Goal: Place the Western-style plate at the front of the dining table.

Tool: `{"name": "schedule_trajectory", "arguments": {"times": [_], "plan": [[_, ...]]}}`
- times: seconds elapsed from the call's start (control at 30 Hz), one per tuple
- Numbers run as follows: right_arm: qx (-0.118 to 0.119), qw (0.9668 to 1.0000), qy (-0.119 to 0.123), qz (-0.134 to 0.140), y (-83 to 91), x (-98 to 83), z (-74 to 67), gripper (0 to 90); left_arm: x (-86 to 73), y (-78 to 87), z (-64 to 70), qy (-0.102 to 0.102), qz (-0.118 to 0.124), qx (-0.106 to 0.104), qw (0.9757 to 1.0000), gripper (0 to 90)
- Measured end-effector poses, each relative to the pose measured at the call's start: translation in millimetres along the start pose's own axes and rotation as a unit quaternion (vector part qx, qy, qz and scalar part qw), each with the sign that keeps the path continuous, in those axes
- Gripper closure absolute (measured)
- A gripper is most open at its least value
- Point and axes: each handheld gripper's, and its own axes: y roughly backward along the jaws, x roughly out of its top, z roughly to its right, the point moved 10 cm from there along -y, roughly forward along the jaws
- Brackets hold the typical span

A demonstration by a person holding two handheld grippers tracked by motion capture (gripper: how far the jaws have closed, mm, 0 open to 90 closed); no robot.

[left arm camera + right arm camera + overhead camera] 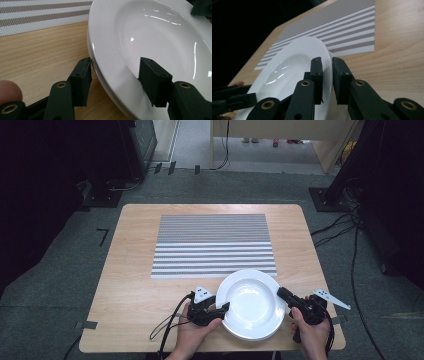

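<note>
A white deep plate (252, 304) lies on the wooden table (135, 285), just in front of a grey striped placemat (215, 245). My left gripper (224, 308) is at the plate's left rim. In the left gripper view, this gripper (116, 61) is open with the plate's rim (105, 57) between its jaws. One jaw is outside by the edge, the other over the bowl. My right gripper (281, 293) is at the plate's right rim. In the right gripper view, this gripper (327, 60) is shut on the plate's rim (325, 53).
The placemat (347, 32) covers the middle and far part of the table. Bare wood (42, 52) lies to the plate's left and right. The table's front edge (150, 351) is close behind both hands. Cables trail off the front left (165, 325).
</note>
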Motion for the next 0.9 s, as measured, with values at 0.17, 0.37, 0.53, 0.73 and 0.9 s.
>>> {"name": "schedule_trajectory", "arguments": {"times": [0.17, 0.37, 0.53, 0.73, 0.9], "plan": [[0.0, 1.0, -0.001, -0.004, -2.0, -1.7, -0.6, 79.3, 3.3, 3.0, -0.3, -0.003, 0.015, 0.005, 0.9999, 49.6], [-0.001, 0.9999, -0.008, -0.007, -5.4, -4.6, 2.9, 79.1, 4.5, 4.2, -2.5, 0.017, 0.021, -0.009, 0.9996, 52.4], [0.012, 0.9998, 0.015, 0.009, -4.9, -0.4, -2.5, 78.8, 1.1, 1.9, -3.7, 0.034, 0.011, -0.03, 0.9989, 49.8], [0.009, 0.9999, 0.013, 0.005, -6.0, -3.1, 0.9, 78.7, 3.0, 6.4, -1.0, 0.01, 0.029, 0.0, 0.9995, 51.5], [0.019, 0.9997, 0.004, 0.016, -5.3, -0.5, -3.5, 79.5, 5.8, 9.9, -1.3, 0.013, 0.041, 0.0, 0.9991, 57.5]]}}
